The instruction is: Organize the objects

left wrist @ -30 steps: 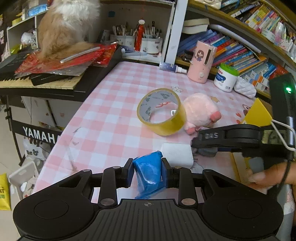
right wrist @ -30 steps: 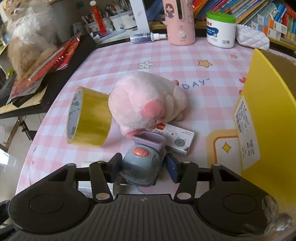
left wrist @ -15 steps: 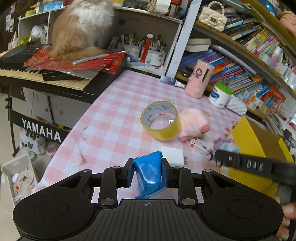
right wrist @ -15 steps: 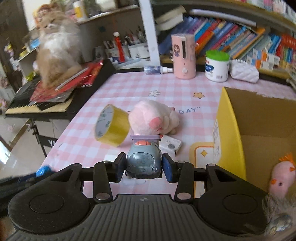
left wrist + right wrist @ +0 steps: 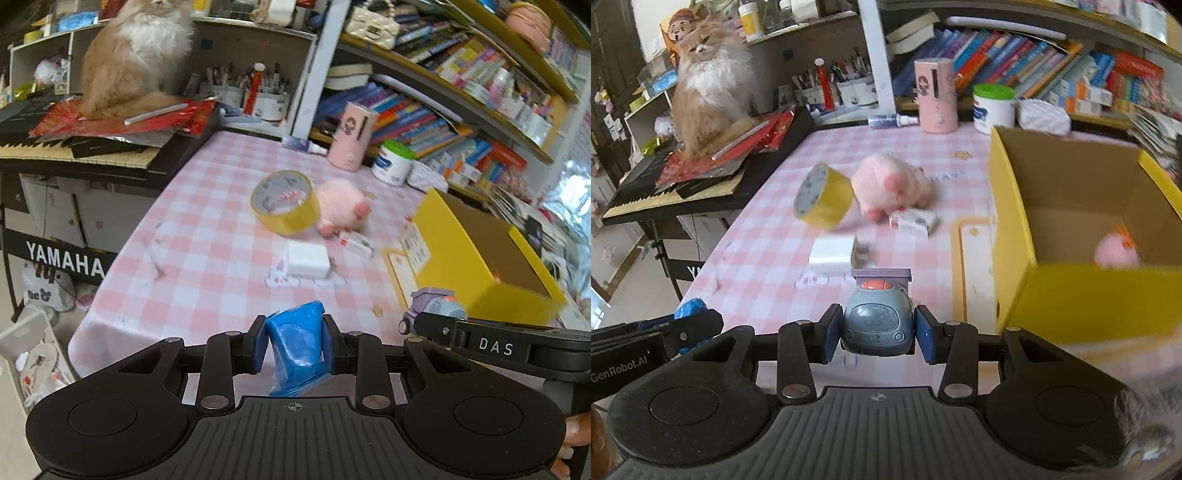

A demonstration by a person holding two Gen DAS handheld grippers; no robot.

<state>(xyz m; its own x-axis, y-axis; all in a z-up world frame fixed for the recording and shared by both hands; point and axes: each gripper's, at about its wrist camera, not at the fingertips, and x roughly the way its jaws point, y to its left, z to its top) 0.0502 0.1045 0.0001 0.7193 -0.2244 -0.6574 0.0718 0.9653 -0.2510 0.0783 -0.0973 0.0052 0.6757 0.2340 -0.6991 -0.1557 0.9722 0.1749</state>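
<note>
In your left wrist view, your left gripper (image 5: 294, 345) at bottom centre is clamped on a blue packet (image 5: 296, 343). The yellow box (image 5: 480, 258) sits at right, the tape roll (image 5: 285, 202) and pink plush (image 5: 341, 212) mid-frame on the checked table (image 5: 192, 258).

In your right wrist view, your right gripper (image 5: 875, 328) pinches a grey toy car (image 5: 876, 319) at lower centre, held above the table left of the box.

Left gripper (image 5: 294, 349) clamped, loaded; right gripper (image 5: 874, 329) likewise, both raised.
</note>
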